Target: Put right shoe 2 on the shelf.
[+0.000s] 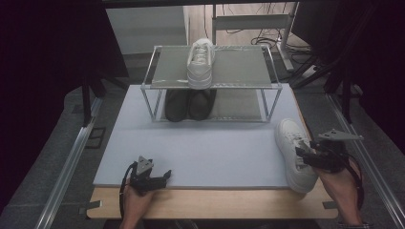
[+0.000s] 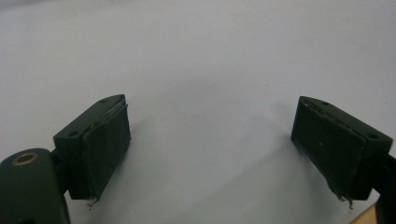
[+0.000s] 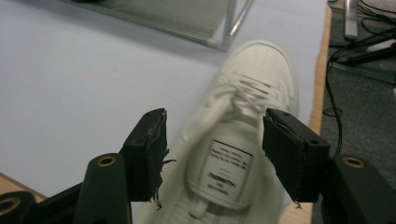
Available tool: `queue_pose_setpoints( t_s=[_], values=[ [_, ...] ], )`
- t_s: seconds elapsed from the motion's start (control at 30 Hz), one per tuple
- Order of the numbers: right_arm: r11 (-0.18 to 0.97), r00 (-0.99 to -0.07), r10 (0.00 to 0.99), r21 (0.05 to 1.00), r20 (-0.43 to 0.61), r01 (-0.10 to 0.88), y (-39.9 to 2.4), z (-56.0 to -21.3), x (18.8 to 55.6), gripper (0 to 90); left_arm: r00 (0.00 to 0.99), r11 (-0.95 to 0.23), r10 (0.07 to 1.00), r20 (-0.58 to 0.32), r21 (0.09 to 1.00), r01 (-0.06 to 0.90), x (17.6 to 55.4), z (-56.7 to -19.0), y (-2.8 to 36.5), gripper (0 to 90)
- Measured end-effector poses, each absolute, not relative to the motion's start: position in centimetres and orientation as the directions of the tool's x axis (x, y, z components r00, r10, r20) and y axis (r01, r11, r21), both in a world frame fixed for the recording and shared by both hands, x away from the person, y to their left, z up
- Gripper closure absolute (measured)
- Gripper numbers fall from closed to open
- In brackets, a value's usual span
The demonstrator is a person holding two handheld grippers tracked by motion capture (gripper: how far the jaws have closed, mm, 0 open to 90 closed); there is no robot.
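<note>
A white sneaker [image 1: 290, 143] lies on the grey mat [image 1: 205, 148] near its right edge, toe pointing away from me. My right gripper [image 1: 302, 157] hovers over its heel end; in the right gripper view the right gripper [image 3: 214, 140] stands open, its jaws either side of the white sneaker [image 3: 252, 88] and its insole label, not pressing it. My left gripper [image 1: 165, 176] rests at the mat's front left. The left gripper [image 2: 210, 140] is wide open over bare mat with nothing between its pads.
A metal two-tier rack [image 1: 157, 86] stands at the back of the mat. A second white sneaker [image 1: 200, 62] sits on its top shelf and a pair of black shoes [image 1: 188, 104] underneath. The wooden table edge [image 1: 215, 202] runs along the front.
</note>
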State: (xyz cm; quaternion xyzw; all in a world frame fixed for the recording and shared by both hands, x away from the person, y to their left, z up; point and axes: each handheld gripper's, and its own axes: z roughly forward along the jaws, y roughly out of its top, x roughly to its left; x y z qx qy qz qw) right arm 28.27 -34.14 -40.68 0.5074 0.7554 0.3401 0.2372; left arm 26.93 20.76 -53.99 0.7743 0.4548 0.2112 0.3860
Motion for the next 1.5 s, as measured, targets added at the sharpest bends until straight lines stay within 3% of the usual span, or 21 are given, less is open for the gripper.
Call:
queue_pose_setpoints(
  t_s=[0.27,0.67,0.87,1.07,1.5],
  values=[
    [0.204,-0.315,0.949,0.741,0.010,0.640,-36.3,-42.0,28.2,42.3,0.497,-0.288,0.867,-0.024,0.790,0.541,26.9,-54.0,20.8,11.6],
    [0.146,-0.269,0.961,0.710,0.063,0.689,-37.8,-44.1,29.0,51.6,0.497,-0.288,0.867,-0.024,0.791,0.541,26.9,-54.0,20.8,11.6],
    [0.109,-0.266,0.957,0.706,0.116,0.700,-38.1,-44.5,29.4,62.7,0.497,-0.288,0.868,-0.024,0.790,0.541,26.9,-54.0,20.8,11.6],
    [0.100,-0.238,0.966,0.696,0.104,0.711,-37.7,-44.0,29.2,76.2,0.497,-0.288,0.868,-0.024,0.790,0.541,26.9,-54.0,20.8,11.6],
    [-0.066,-0.179,0.945,0.697,0.273,0.714,-39.2,-44.1,29.0,83.9,0.497,-0.287,0.867,-0.025,0.791,0.541,26.9,-54.0,20.8,11.6]
  ],
)
